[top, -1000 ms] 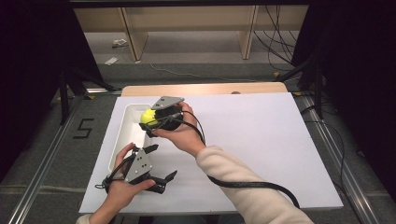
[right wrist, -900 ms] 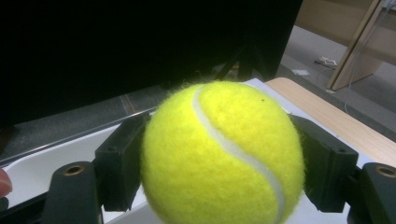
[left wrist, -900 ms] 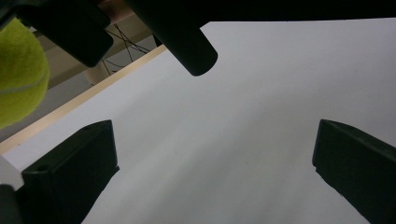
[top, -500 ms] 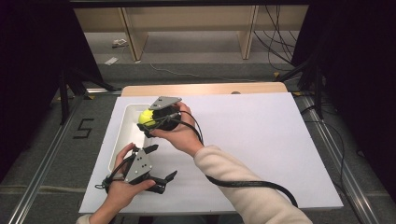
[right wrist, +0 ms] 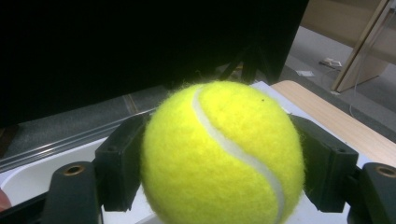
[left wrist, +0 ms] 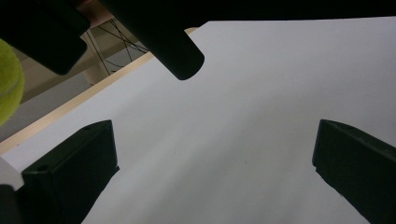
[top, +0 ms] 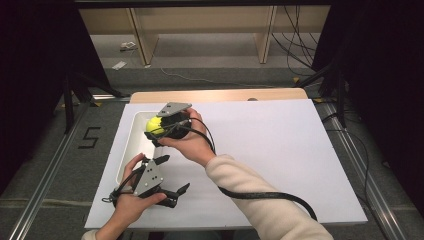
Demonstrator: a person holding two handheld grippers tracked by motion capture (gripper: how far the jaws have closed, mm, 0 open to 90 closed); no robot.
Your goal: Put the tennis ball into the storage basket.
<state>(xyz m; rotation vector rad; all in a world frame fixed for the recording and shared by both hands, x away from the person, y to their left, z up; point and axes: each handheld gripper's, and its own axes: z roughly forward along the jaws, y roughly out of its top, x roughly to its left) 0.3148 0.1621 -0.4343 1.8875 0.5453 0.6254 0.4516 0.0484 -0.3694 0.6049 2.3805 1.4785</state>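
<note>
A yellow tennis ball (top: 154, 125) is clamped in my right gripper (top: 156, 131), which is shut on it and held above the far end of a white tray (top: 128, 150). In the right gripper view the ball (right wrist: 222, 154) sits between the two black jaws of my right gripper (right wrist: 219, 161), with the tray (right wrist: 32, 179) below it. My left gripper (top: 172, 174) hovers low near the board's front left, open, with nothing between its jaws. In the left gripper view, my left gripper (left wrist: 210, 158) has only bare white board between its wide jaws, and the ball's edge (left wrist: 7, 88) shows at the left.
A white board (top: 280, 155) covers the wooden table (top: 220, 95). The tray lies along the board's left side. Black cables trail from both grippers. Metal rails (top: 45, 185) run along the floor on both sides, and shelf legs stand behind the table.
</note>
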